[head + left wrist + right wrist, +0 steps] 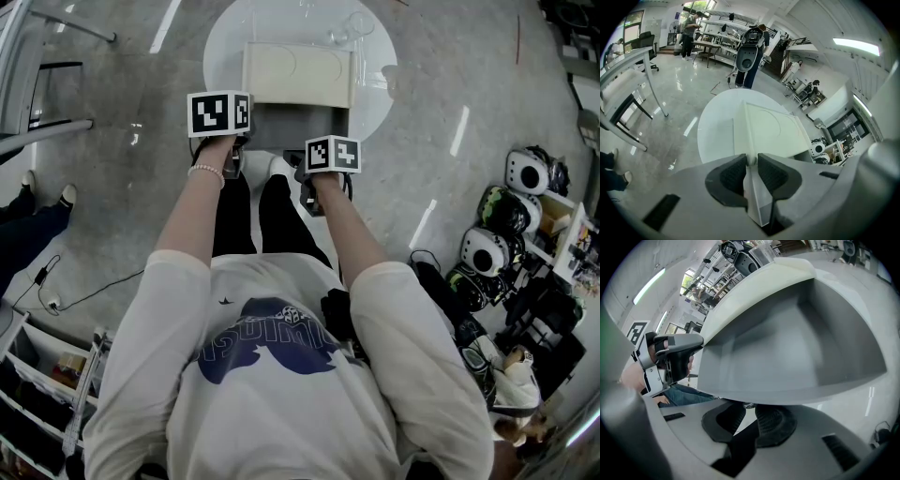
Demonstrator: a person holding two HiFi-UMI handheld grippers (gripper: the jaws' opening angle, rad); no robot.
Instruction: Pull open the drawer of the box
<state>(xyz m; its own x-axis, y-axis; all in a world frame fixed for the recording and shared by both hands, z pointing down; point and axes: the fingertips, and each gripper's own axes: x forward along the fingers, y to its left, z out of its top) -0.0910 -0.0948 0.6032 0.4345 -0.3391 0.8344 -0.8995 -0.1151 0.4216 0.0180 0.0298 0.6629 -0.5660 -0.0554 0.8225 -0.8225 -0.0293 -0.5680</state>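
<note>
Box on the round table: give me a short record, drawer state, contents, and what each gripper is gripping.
box: cream, on the white round table
drawer: pulled out toward the person
drawer contents: none visible
left gripper: shut on the box's left edge
right gripper: shut on the knob under the drawer front

No readable text; blue lettering (267,342) on the white shirt (281,412) illegible.

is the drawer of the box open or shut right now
Open. The grey drawer juts out of the cream box toward the person, and the right gripper view looks down into its empty inside.
</note>
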